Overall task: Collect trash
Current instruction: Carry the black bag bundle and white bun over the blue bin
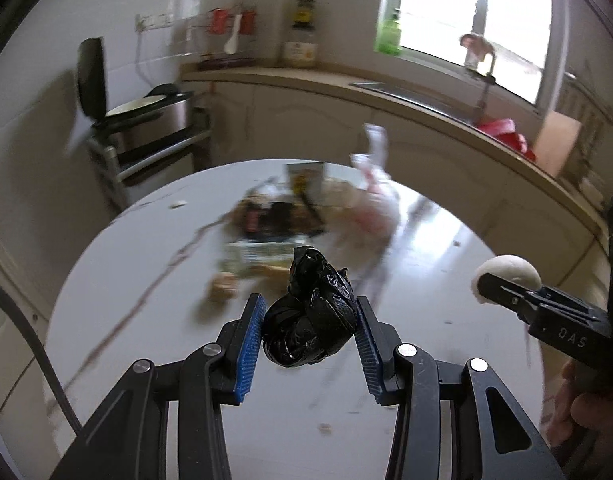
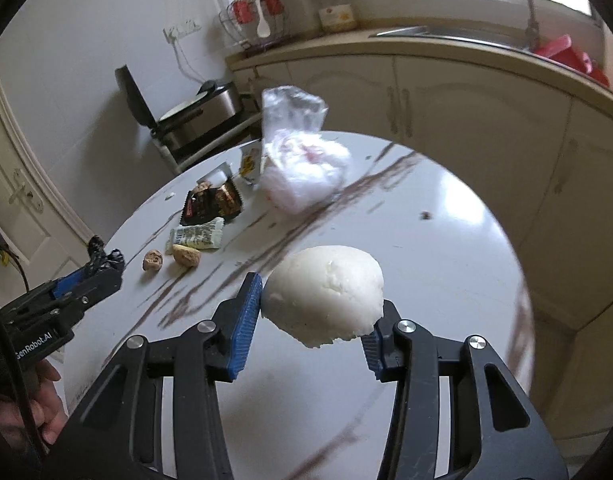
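Note:
My left gripper (image 1: 308, 320) is shut on a crumpled black plastic bag (image 1: 312, 316) and holds it above the round white marble table (image 1: 426, 340); it also shows at the left of the right wrist view (image 2: 100, 264). My right gripper (image 2: 318, 316) is shut on a white steamed bun (image 2: 326, 292), held above the table; the bun also shows in the left wrist view (image 1: 506, 276). On the table lie a dark snack wrapper (image 2: 212, 202), a pale wrapper (image 2: 196, 236), two walnut shells (image 2: 186, 257) and a clear plastic bag (image 2: 302, 164).
A grill appliance with its lid up (image 2: 186, 116) stands on a rack beyond the table. A kitchen counter with a sink (image 2: 446, 34), bottles and a red item (image 2: 566, 56) runs along the back and right. A door (image 2: 22, 196) is at the left.

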Motion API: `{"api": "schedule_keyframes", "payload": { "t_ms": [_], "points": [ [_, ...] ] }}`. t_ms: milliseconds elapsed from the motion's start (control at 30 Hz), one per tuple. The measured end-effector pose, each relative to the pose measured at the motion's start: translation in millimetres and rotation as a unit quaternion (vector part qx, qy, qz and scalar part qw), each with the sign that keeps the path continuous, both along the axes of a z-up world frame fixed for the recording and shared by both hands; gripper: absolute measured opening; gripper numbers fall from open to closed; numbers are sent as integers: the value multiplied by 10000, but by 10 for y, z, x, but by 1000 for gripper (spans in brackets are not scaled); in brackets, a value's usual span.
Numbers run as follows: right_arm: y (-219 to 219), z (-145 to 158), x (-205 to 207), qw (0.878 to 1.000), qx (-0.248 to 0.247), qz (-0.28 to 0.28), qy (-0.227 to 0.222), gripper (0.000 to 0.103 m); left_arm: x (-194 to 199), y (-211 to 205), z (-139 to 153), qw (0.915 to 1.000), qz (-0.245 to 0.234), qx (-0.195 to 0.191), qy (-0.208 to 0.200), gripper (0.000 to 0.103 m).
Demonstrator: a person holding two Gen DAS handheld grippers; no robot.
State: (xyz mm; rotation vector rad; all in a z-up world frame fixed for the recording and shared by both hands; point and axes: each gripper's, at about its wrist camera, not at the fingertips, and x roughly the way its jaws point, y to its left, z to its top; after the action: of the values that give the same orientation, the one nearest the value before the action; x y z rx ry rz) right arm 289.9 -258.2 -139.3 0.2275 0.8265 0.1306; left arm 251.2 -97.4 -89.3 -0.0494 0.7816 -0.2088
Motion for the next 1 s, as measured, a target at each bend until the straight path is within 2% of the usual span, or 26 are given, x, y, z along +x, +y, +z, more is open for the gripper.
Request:
{"api": "schedule_keyframes", "payload": {
  "t_ms": [333,600,767,1000],
  "points": [
    [-590,269,-566,9987,15,-296,-408,43,-111,-901,196,9970,-743,48,-189,40],
    [-1297,406,-1073,9943,-143,-899,-558,43,-137,-1873,183,9870,-1585,39,-260,40],
    [-1849,212,-1347,9895,-180,-1406,-294,43,-67,-2497,-60,9784,-2068,16,-22,40],
    [-2487,-340,-1559,9817,-51,-1880,291,43,53,-3217,-535,9659,-2550,182,400,41]
  ]
}}
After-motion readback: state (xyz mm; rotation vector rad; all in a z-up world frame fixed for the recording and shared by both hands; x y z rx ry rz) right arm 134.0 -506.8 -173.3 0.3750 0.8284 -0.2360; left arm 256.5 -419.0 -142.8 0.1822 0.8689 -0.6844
